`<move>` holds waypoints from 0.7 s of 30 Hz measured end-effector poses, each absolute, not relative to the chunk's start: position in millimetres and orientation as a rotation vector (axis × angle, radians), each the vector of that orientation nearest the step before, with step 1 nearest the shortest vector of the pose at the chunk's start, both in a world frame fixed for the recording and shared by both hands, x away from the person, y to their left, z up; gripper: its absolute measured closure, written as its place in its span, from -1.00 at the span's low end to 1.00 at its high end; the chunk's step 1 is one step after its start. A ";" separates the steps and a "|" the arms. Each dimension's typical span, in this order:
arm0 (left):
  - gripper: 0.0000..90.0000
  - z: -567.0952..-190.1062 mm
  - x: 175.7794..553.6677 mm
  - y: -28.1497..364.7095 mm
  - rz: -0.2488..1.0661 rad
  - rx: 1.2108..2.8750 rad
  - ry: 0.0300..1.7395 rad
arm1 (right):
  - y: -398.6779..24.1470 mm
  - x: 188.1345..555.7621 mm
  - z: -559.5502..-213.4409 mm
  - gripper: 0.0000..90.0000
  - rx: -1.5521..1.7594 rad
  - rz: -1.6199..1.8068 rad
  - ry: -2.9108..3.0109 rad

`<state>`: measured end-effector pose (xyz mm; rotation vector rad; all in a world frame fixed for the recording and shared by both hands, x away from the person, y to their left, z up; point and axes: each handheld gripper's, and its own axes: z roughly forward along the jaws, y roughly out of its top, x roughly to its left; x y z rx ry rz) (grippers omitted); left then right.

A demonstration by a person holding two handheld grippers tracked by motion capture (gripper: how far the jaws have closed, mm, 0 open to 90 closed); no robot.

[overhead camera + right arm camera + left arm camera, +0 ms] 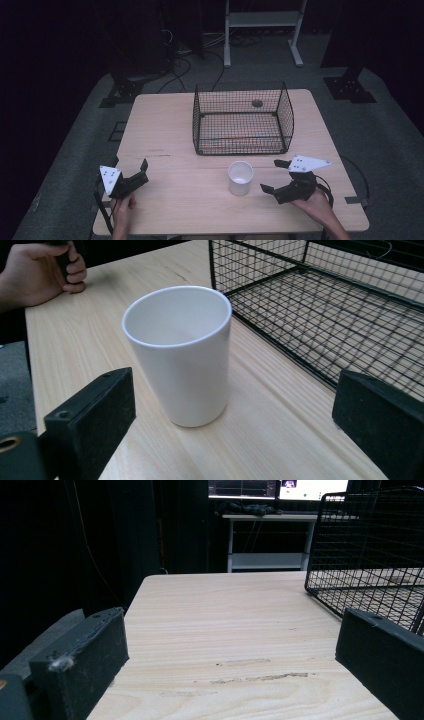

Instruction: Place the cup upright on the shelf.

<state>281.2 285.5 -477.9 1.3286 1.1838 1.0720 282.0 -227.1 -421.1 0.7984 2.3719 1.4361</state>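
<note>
A white cup point(240, 177) stands upright on the wooden table point(170, 130), near the front and just in front of the black wire basket point(243, 119), with a strip of bare wood between the two. The right claw point(274, 176) sits to the right of the cup, lying low over the table and pointing at it, its jaws spread wide with nothing between the pads; the cup stands ahead of them, close but not touching. From the right gripper view the cup point(178, 354) rises just beyond the two black jaws, its mouth open and its inside bare, while the basket point(325, 305) runs along behind it on the right. The left claw point(131, 167) rests well apart near the table's front left corner, held in the person's left hand point(123, 207), its jaws likewise wide apart and holding nothing. In the left gripper view bare wood lies between those jaws, with the basket's corner point(367, 555) off to the right.
</note>
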 end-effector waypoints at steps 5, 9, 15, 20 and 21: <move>-1.00 -477.9 281.3 285.6 1.071 1.328 1.184 | -219.1 282.2 -420.8 -0.93 0.773 1.443 2.393; -1.00 -477.9 281.2 285.5 1.072 1.328 1.184 | -212.9 283.4 -420.5 -0.94 0.759 1.440 2.411; -1.00 -477.9 281.3 285.8 1.070 1.328 1.185 | -206.8 283.9 -418.1 -0.94 0.742 1.450 2.422; -1.00 -477.9 281.3 285.6 1.071 1.328 1.184 | -200.5 284.9 -419.5 -0.94 0.732 1.444 2.441; -1.00 -477.9 281.3 285.6 1.071 1.328 1.184 | -198.6 285.1 -420.1 -0.94 0.724 1.440 2.444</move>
